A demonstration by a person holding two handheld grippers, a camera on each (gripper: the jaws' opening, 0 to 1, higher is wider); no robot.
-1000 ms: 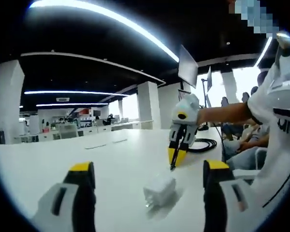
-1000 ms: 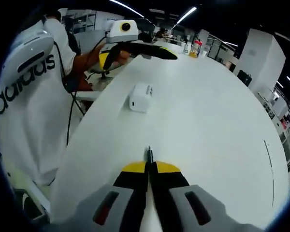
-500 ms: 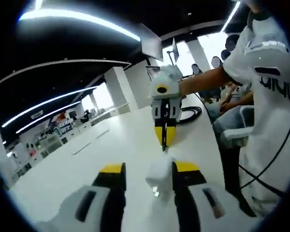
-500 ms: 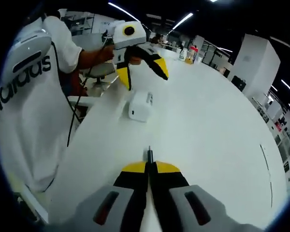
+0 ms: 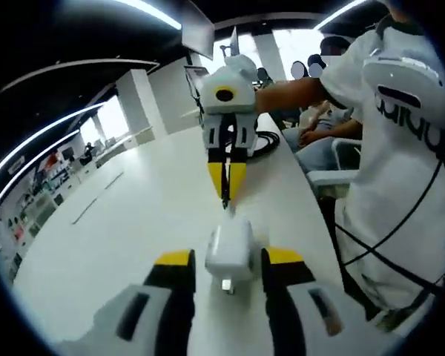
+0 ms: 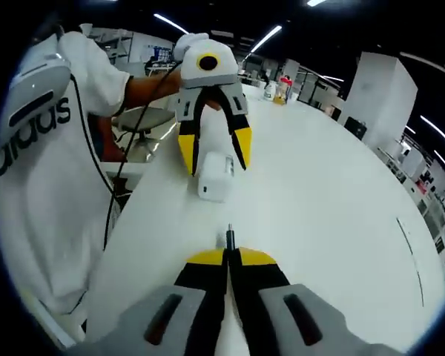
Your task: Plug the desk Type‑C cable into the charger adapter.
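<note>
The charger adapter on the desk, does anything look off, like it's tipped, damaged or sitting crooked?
Nothing stands out. The white charger adapter lies flat on the white desk, intact, between the open jaws of the left gripper. The right gripper is shut on the Type-C cable plug, which points toward the adapter, not yet inserted.

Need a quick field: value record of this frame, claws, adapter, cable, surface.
left claw: open, jaws either side of the charger adapter, not yet closed on it
right claw: shut on the Type-C cable plug
charger adapter: white block lying on the table, between the left jaws
Type-C cable plug: dark tip sticking out past the right jaws, pointed at the adapter, apart from it
table: white
plugged in: no
person: white shirt, beside the table
</note>
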